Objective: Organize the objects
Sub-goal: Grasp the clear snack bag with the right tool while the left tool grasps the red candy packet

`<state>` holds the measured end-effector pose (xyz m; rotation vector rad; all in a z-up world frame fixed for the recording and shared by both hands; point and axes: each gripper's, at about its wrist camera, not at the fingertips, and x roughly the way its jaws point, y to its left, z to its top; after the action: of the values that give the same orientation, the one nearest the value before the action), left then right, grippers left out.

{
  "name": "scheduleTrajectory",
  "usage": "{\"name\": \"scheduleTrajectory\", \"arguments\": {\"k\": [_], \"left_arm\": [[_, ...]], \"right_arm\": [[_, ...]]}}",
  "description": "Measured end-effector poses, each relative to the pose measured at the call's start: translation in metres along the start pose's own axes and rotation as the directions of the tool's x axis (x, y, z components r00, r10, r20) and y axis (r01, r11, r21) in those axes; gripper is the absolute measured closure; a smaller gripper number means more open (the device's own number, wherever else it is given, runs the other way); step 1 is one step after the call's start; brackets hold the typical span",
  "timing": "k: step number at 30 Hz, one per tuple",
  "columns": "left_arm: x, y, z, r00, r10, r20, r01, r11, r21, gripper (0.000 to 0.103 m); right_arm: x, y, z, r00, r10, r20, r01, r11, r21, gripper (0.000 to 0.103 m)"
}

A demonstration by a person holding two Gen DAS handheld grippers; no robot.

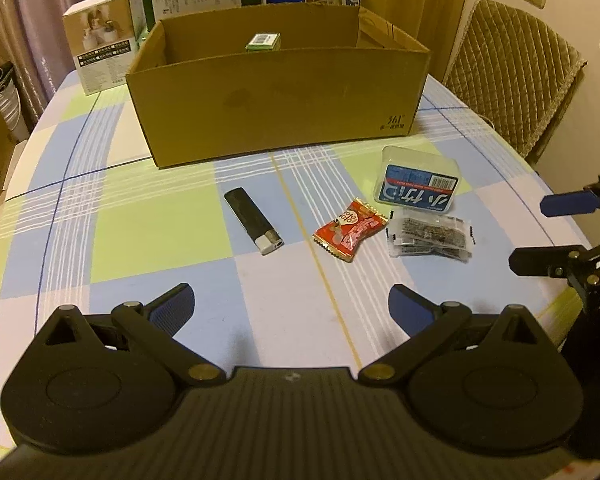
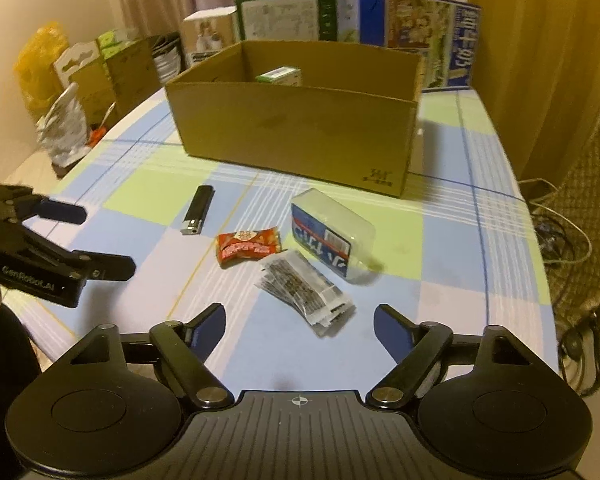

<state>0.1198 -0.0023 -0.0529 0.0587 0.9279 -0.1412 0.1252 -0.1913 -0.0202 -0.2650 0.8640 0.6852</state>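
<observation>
Cardboard box, open-topped and printed "361°", stands on the checked tablecloth with a small green carton inside. Before it lie a lighter, red candy, clear sachet and blue-labelled plastic case. My left tongs and right tongs gape wide, empty; nothing blocks the box.

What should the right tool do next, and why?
Probably lower the right tool onto the clear packet just ahead of it. Both tools are open and empty, that packet lies nearest its fingers, and the cardboard box beyond holds just one small green box.
</observation>
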Motion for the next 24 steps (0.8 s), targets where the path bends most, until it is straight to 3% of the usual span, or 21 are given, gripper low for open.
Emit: {"name": "scheduleTrajectory", "arguments": {"k": [8,16,24], "left_arm": [[0.021,0.004,0.006,0.999,-0.027,-0.026,0.027,0.999,0.019,0.003],[0.041,0.006,0.011,0.998,-0.035,-0.048,0.037,0.998,0.042,0.004],[0.053,0.003,0.02,0.995,-0.086,-0.054,0.091,0.991,0.096,0.006]], "right_arm": [[0.035,-0.004,0.006,0.996,0.082,-0.042,-0.086,0.993,-0.083,0.036],[0.079,-0.01,0.015,0.99,0.082,-0.113,-0.102,0.977,-0.187,0.039],[0.113,-0.013,0.02,0.982,0.074,-0.174,-0.115,0.965,-0.237,0.05]]}}
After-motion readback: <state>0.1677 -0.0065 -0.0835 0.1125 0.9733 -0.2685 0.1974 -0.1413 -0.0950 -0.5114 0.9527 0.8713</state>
